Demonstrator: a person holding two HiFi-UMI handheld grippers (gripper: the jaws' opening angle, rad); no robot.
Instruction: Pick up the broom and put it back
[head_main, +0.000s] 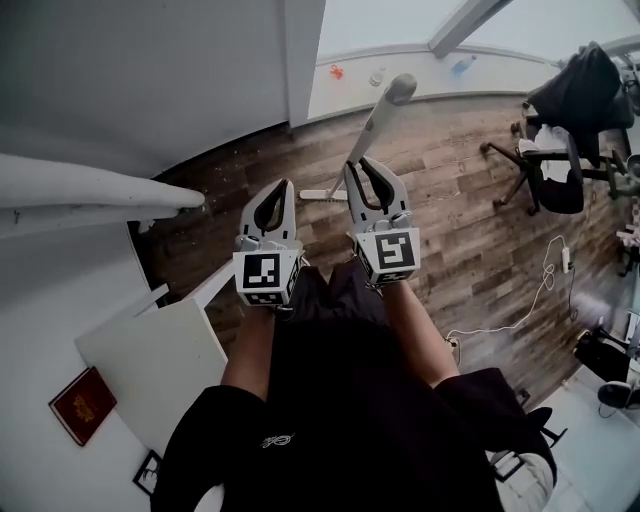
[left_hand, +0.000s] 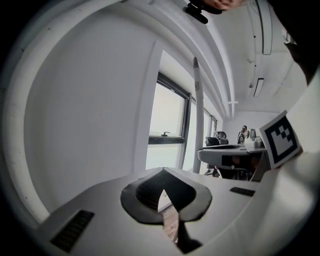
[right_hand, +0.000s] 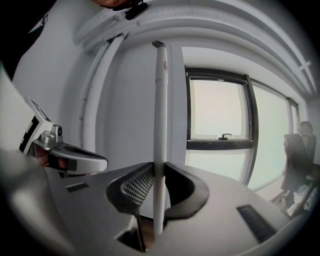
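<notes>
The broom's white handle (head_main: 378, 122) stands nearly upright above the wooden floor, its rounded grey top end towards the window wall. My right gripper (head_main: 366, 172) is shut on the handle partway down. In the right gripper view the handle (right_hand: 160, 120) runs straight up between the two dark pads (right_hand: 135, 186), which press on it from both sides. My left gripper (head_main: 279, 194) hangs just left of the right one, shut, with nothing in it. In the left gripper view its tips (left_hand: 162, 172) meet and the handle (left_hand: 197, 115) rises beyond them. The broom's head is hidden.
A white wall and column (head_main: 300, 60) stand ahead, with windows (right_hand: 217, 105) beside them. White pipes (head_main: 90, 190) run at the left. A white table (head_main: 160, 360) with a red book (head_main: 82, 403) sits at the lower left. An office chair with dark clothing (head_main: 570, 120) and a white cable (head_main: 530, 300) are at the right.
</notes>
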